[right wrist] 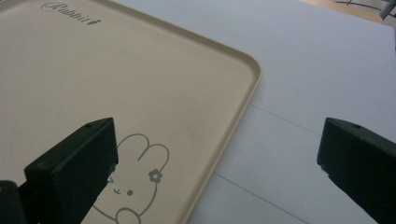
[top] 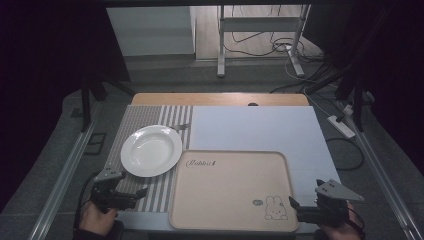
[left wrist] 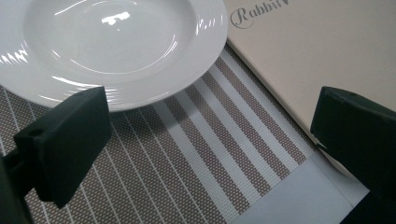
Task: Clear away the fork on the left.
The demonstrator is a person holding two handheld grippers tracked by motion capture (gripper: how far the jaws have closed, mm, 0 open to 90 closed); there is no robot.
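A white deep plate rests on a striped placemat at the table's left. A beige tray with a rabbit drawing and the word "Rabbit" lies in the front middle. My left gripper hovers low at the front left, just short of the plate, open and holding nothing. My right gripper sits at the front right by the tray's corner, open, its jaws straddling the tray's right rim. The left gripper view also takes in the tray's left edge.
A white board covers the table's right and back. The wooden table edge shows behind it. A fork handle peeks out beyond the plate. Beyond the table stand a metal frame, cables and a power strip on the floor.
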